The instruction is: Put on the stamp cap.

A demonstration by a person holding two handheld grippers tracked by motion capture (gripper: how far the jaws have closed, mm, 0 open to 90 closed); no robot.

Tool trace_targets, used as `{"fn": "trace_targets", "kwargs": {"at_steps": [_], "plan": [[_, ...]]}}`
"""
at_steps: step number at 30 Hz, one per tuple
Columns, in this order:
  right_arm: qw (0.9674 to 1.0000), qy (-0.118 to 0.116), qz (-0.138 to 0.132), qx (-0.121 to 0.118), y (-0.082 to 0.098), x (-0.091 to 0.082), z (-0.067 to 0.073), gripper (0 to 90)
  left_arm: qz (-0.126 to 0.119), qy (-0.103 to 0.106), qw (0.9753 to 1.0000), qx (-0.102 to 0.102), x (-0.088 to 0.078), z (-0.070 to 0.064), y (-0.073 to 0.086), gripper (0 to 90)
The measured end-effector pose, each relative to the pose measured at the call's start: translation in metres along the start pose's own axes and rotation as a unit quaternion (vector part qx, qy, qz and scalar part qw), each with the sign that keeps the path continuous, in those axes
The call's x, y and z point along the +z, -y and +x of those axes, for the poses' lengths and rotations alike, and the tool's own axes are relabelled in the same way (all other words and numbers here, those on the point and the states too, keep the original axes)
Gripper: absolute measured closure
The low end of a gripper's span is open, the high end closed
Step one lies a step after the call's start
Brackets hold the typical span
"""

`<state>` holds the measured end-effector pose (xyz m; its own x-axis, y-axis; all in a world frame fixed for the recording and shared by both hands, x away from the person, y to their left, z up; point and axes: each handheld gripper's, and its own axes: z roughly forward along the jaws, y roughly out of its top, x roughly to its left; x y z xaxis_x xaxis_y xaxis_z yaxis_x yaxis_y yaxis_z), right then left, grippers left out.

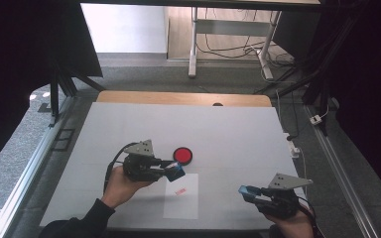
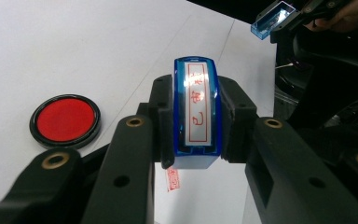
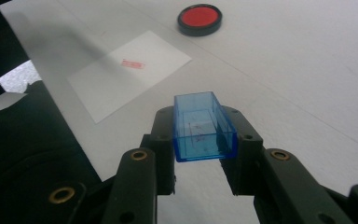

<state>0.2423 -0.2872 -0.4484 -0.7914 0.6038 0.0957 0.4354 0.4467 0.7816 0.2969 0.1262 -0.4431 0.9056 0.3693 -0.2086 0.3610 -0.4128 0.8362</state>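
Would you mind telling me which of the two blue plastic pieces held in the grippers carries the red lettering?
The stamp body in the left gripper: its silver face bears red characters. The piece in the right gripper is a hollow, see-through blue cap.

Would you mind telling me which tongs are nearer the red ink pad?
Left. The left tongs sit just below the pad; the right tongs are off toward the table's right edge.

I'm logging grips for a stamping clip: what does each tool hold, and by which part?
The left tool clamps the blue stamp by its long sides; the right tool clamps the clear blue cap by its side walls.
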Motion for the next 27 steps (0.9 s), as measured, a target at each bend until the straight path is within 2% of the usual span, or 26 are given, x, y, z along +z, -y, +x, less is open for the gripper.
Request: {"fn": "trace_targets", "kwargs": {"at_steps": [5,11,18,27], "plan": [[0.9997,-0.014,0.006,-0.019,-0.005,0.007,0.003,67.9,0.000,0.001,1.0000,0.001,0.000,0.000,0.000,69.8],[0.9990,-0.039,-0.003,-0.019,-0.011,0.013,0.004,67.9,-0.002,0.008,1.0000,0.004,0.000,0.000,0.000,69.8],[0.9970,-0.071,0.002,-0.033,-0.021,0.026,0.012,67.9,-0.004,0.012,0.9999,0.010,-0.002,-0.001,0.000,69.7],[0.9936,-0.093,0.002,-0.063,-0.035,0.041,0.023,67.9,-0.009,0.018,0.9997,0.016,-0.004,-0.002,-0.003,69.7]]}}
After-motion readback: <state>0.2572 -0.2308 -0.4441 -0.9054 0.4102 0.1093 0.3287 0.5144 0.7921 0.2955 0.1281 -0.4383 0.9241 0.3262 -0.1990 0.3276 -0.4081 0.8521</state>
